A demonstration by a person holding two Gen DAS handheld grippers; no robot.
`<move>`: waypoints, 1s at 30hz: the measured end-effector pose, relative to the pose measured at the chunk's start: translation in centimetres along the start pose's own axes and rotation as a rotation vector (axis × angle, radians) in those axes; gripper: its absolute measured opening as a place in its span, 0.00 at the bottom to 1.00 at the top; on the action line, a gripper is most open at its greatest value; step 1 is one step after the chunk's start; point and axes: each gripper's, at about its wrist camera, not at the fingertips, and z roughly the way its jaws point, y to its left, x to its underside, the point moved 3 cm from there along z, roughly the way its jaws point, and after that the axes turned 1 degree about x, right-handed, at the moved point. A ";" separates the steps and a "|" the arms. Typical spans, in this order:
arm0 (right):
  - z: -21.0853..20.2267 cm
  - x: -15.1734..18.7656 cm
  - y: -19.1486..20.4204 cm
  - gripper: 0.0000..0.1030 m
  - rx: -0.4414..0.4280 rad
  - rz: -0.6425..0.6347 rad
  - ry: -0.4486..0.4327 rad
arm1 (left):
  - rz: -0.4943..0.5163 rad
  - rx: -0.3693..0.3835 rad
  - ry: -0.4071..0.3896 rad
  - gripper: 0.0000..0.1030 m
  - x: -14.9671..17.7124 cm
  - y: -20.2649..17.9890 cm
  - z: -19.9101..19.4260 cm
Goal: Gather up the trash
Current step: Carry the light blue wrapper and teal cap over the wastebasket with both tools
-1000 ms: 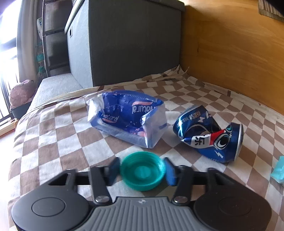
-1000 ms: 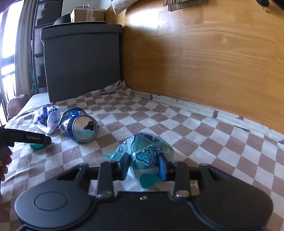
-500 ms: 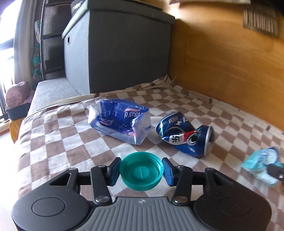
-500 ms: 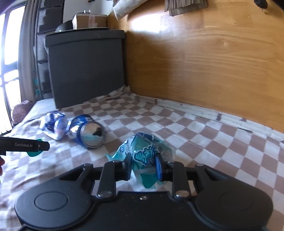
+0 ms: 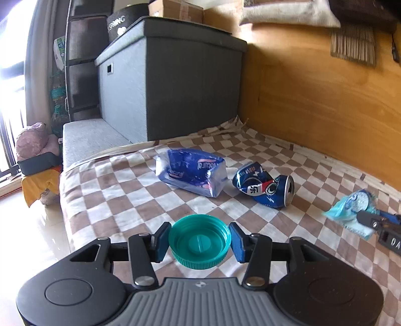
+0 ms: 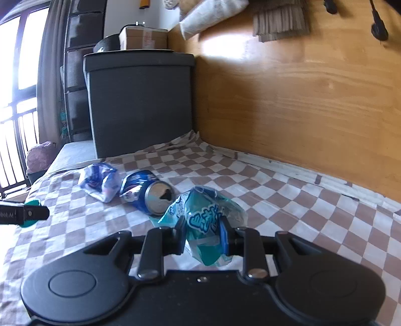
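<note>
My left gripper (image 5: 199,240) is shut on a teal bottle cap (image 5: 199,242), held hollow side up above the checkered cloth (image 5: 112,195). My right gripper (image 6: 203,237) is shut on a crumpled light-blue wrapper (image 6: 205,218), lifted off the cloth; the same wrapper (image 5: 351,208) shows at the right edge of the left wrist view. Left lying on the cloth are a blue tissue pack (image 5: 191,171) and a crushed blue can (image 5: 264,186), side by side. From the right wrist view the pack (image 6: 101,180) and can (image 6: 147,193) lie beyond the wrapper, with the left gripper (image 6: 30,213) at far left.
A dark grey storage box (image 5: 170,87) stands at the far end of the cloth, with a cardboard box (image 5: 175,10) on top. A wooden wall panel (image 5: 325,100) runs along the right. Left of the cloth's edge the glossy floor (image 5: 32,238) drops away.
Both grippers have risen and drawn back from the cloth with their loads. The right jaws have tightened on the wrapper. The pack and can look farther away.
</note>
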 end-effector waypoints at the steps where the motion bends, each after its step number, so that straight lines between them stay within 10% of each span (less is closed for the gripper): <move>1: -0.2 0.0 0.5 0.26 -0.007 -0.006 0.001 | -0.004 -0.001 -0.004 0.49 -0.1 0.3 -0.4; 30: -5.2 -1.8 19.4 0.26 -0.159 -0.163 0.073 | -0.145 -0.123 -0.027 0.49 3.1 15.6 -10.4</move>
